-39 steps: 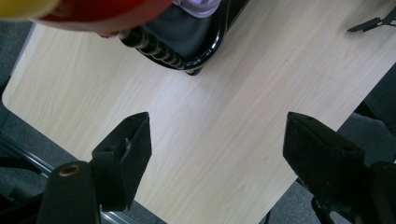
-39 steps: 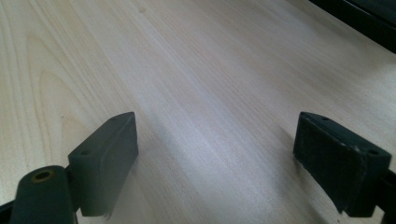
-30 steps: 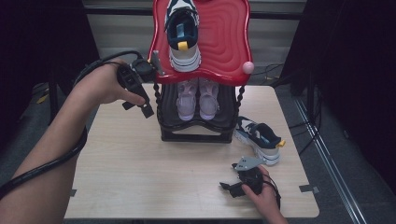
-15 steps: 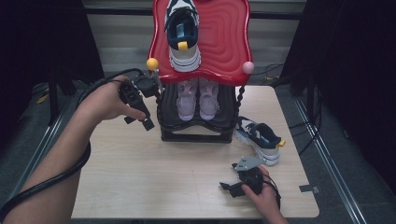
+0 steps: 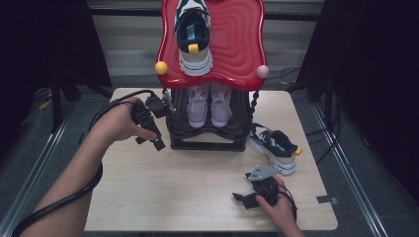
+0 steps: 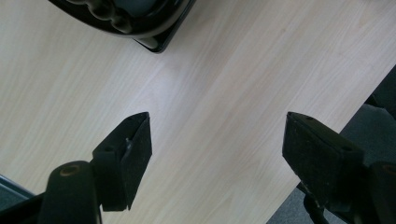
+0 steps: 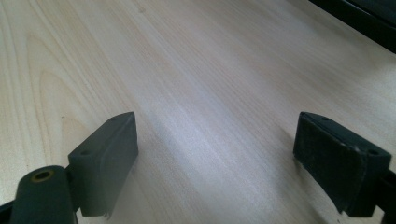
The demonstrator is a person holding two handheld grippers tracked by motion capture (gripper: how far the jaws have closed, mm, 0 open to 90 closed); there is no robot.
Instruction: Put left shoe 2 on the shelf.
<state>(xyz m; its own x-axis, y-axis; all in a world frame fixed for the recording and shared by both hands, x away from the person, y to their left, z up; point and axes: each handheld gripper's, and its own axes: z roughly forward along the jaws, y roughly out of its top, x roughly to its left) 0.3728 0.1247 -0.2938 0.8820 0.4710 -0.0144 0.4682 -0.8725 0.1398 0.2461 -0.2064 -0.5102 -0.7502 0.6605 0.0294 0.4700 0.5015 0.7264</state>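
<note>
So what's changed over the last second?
The left tool has dropped from beside the red top shelf toward the table, next to the rack's black base, jaws open and empty. The right tool, the loose shoe and the shelved shoes stayed put.

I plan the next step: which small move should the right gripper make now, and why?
Probably move the right gripper toward the sneaker on the table. Its jaws stand open over bare wood, and this shoe lies apart from its mate on the red shelf.
</note>
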